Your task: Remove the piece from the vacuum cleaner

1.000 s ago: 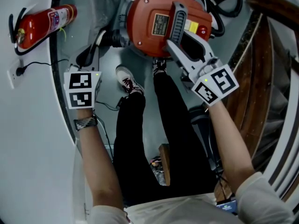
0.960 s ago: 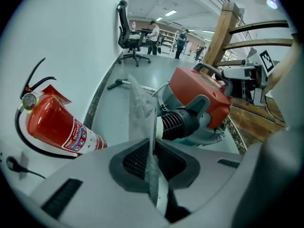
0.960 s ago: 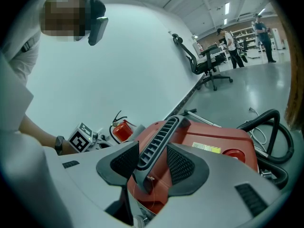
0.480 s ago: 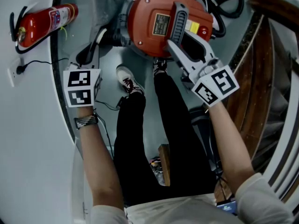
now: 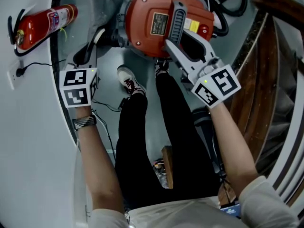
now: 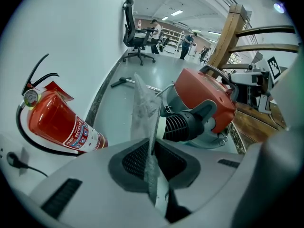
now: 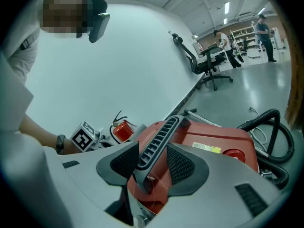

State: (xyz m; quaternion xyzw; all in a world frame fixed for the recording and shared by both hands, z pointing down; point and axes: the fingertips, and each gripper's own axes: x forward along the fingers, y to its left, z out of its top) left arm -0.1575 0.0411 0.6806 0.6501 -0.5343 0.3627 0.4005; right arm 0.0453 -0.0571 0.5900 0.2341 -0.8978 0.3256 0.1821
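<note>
My right tongs (image 7: 153, 148) grip the handle (image 7: 161, 132) of the vacuum cleaner (image 7: 223, 139); my left tongs (image 6: 150, 146), just easing wider, pinch a plastic sheet (image 6: 142, 103).

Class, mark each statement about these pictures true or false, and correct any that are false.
1. The right gripper grips the grey handle of the vacuum cleaner. True.
2. The fire extinguisher is blue. False: it is red.
3. The left gripper holds nothing. False: a thin translucent sheet is pinched between its jaws, which have just opened slightly.
4. An office chair stands near the wall in the background. True.
</note>
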